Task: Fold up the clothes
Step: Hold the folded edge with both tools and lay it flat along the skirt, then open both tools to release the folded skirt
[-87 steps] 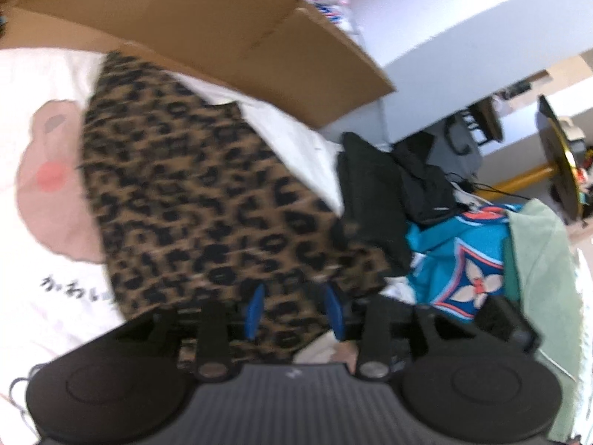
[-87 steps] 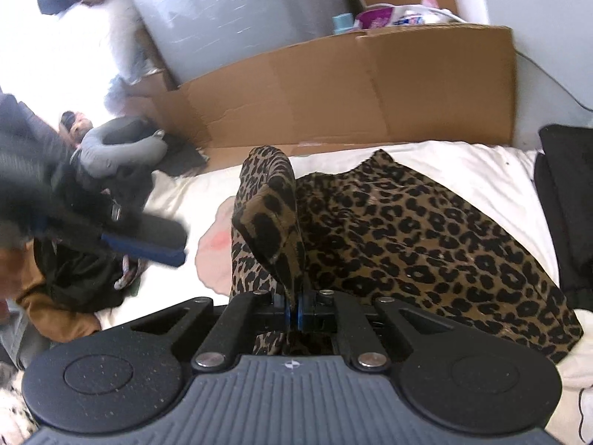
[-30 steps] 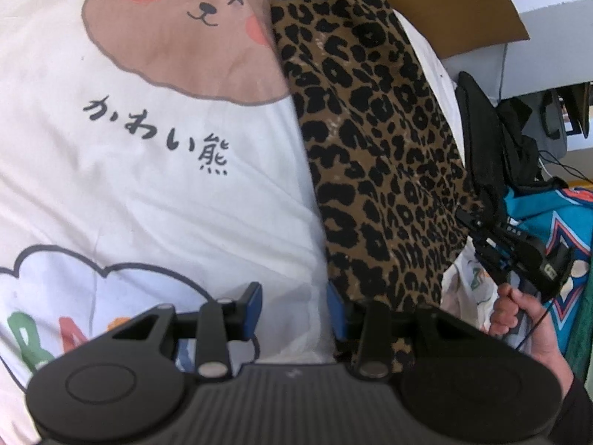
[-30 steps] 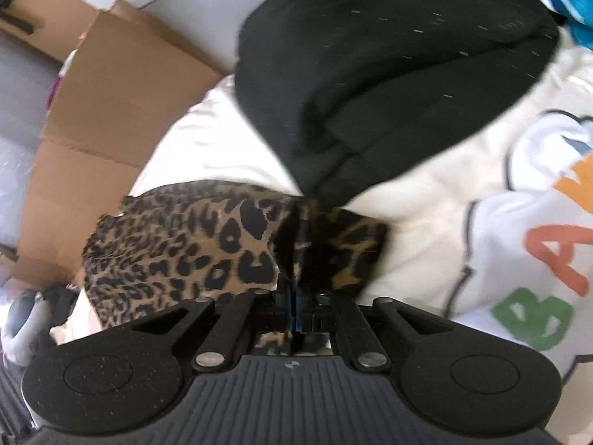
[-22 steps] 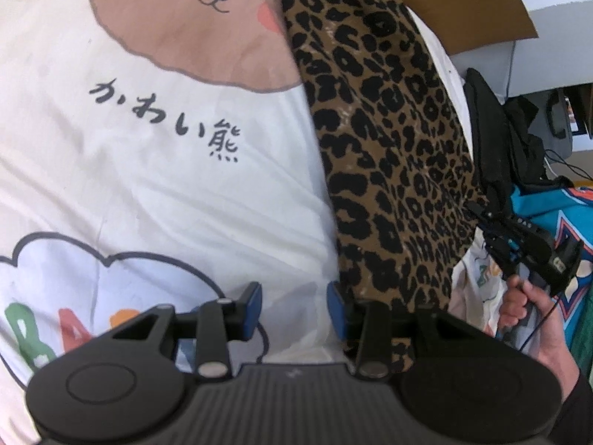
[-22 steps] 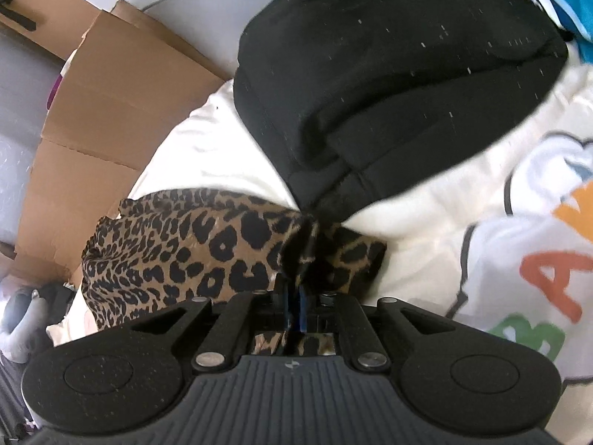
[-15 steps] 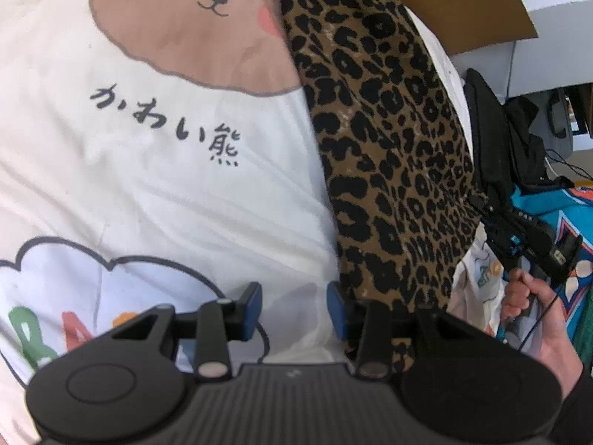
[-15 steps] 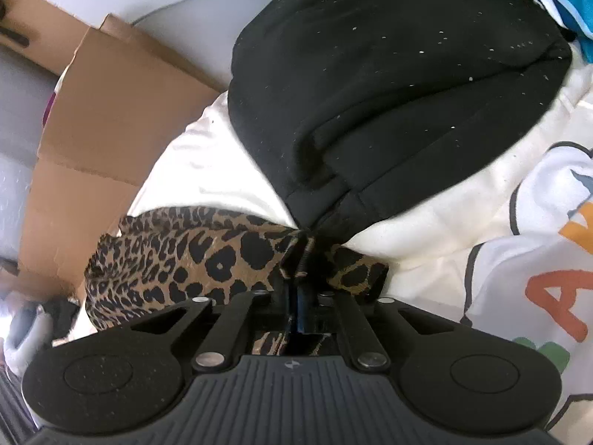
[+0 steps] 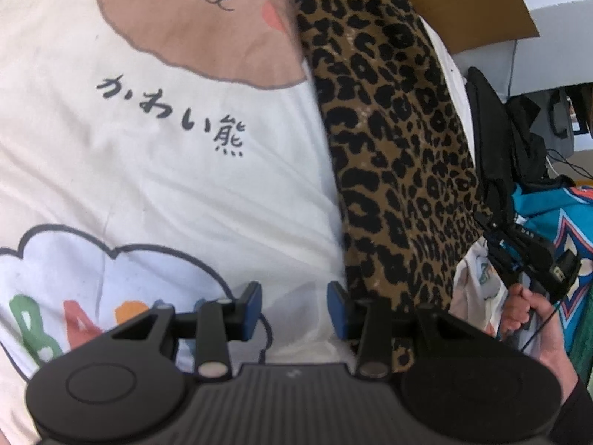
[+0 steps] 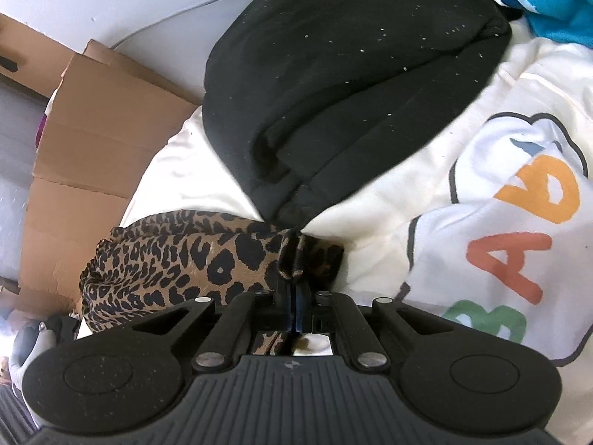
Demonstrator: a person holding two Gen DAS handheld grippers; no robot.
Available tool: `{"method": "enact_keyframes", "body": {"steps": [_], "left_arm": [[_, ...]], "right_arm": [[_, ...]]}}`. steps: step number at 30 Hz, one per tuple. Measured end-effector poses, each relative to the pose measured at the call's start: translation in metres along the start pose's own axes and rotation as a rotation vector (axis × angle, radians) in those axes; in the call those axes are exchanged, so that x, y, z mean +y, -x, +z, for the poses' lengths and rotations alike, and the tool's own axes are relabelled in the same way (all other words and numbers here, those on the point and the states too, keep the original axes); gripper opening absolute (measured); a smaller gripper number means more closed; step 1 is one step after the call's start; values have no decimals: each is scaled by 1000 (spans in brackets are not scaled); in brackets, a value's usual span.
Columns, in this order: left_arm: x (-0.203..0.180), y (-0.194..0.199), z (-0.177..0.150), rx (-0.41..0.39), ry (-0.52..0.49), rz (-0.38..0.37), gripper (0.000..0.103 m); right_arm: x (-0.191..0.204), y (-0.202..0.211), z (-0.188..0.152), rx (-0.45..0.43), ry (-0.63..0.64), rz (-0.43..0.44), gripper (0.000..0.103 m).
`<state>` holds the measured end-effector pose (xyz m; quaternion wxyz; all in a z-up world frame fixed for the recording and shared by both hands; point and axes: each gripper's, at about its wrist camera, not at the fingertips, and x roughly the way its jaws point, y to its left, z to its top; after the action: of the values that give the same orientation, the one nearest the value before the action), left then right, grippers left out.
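Note:
A leopard-print garment [image 9: 389,129] lies as a long narrow strip on a white cartoon-print bedsheet [image 9: 148,193]. My left gripper [image 9: 294,307] stands open low over the sheet, with only sheet between its blue pads [image 9: 338,309]; the right pad sits just beside the strip's near end. In the right wrist view my right gripper [image 10: 294,298] is shut on a bunched corner of the leopard garment [image 10: 178,259], next to a black garment [image 10: 352,74]. A hand [image 9: 533,315] holds that right gripper [image 9: 494,235] at the strip's right edge.
A folded black garment [image 9: 485,118] and a teal patterned one [image 9: 556,218] lie right of the strip. A cardboard box [image 10: 92,141] stands beyond the bed's far edge. The bedsheet [image 10: 426,204] stretches wide to the left, printed with a bear face [image 9: 200,11].
The garment, spread wide in the oldest frames, now lies as a narrow strip, its edge carried over to the black pile by the right gripper. In the last second both grippers barely moved.

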<state>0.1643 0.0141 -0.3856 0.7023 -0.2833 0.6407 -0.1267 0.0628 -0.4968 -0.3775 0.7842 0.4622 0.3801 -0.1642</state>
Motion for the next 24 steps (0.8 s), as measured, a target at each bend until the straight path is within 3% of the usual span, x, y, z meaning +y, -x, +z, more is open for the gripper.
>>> {"method": "enact_keyframes", "body": {"steps": [8,11,14,20,24], "left_arm": [[-5,12,8,-12,-12,21,41],[-11,22,13,-21,-24,35,41],[-20,32,18,-27,-36,64,41],[-58,63,37,-15,-125,143,42],[-83,96,55,-55,-138,149,51]], "right_arm": [[-1,-4,4,27,8,-13,1],[-1,-2,10,69,18,-10,10],[-5,15,16,52,7,-7,25],[-8,59,17,43,6,46,27],[4,93,21,23,5,84,34]]}}
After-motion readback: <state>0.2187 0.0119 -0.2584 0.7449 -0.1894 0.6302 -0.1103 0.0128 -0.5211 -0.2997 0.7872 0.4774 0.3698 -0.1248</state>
